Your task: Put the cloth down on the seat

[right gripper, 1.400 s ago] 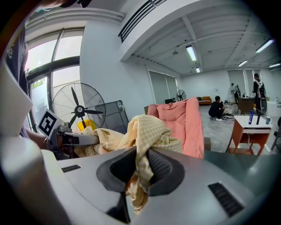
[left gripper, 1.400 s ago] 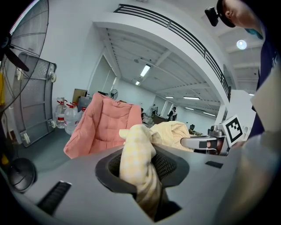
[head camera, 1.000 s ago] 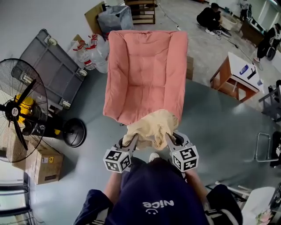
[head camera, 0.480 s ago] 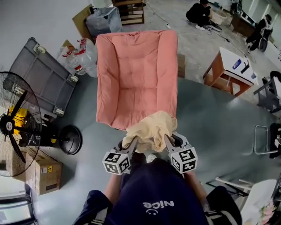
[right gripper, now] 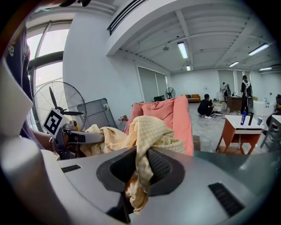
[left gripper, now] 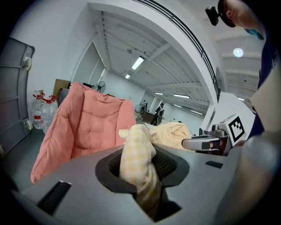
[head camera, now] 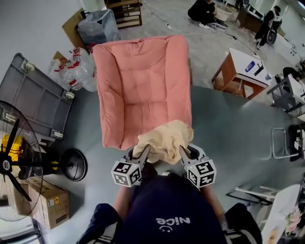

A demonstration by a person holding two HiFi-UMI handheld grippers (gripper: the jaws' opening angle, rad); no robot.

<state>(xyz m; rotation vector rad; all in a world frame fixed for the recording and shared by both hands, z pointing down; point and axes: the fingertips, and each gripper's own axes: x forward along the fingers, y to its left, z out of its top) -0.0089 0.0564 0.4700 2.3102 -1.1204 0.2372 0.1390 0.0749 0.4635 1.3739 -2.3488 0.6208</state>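
A pale yellow checked cloth [head camera: 164, 140] hangs bunched between my two grippers, over the front edge of a pink padded seat [head camera: 140, 86]. My left gripper [head camera: 143, 153] is shut on the cloth's left end [left gripper: 137, 156], which fills its jaws. My right gripper [head camera: 182, 152] is shut on the right end [right gripper: 142, 145], with a tail of cloth hanging below the pads. The seat [left gripper: 88, 127] stands just ahead in the left gripper view and behind the cloth in the right gripper view, where the seat [right gripper: 178, 116] is partly hidden.
A standing fan [head camera: 19, 167] and a cardboard box [head camera: 45, 202] are at the left, with a grey folded cart [head camera: 35, 102] and water bottles [head camera: 74, 71] behind them. A wooden-legged white table [head camera: 240, 69] stands to the right. People [head camera: 202, 9] sit on the floor far back.
The seat has shifted left and closer in the head view as I moved toward it. Both grippers keep the same hold on the cloth.
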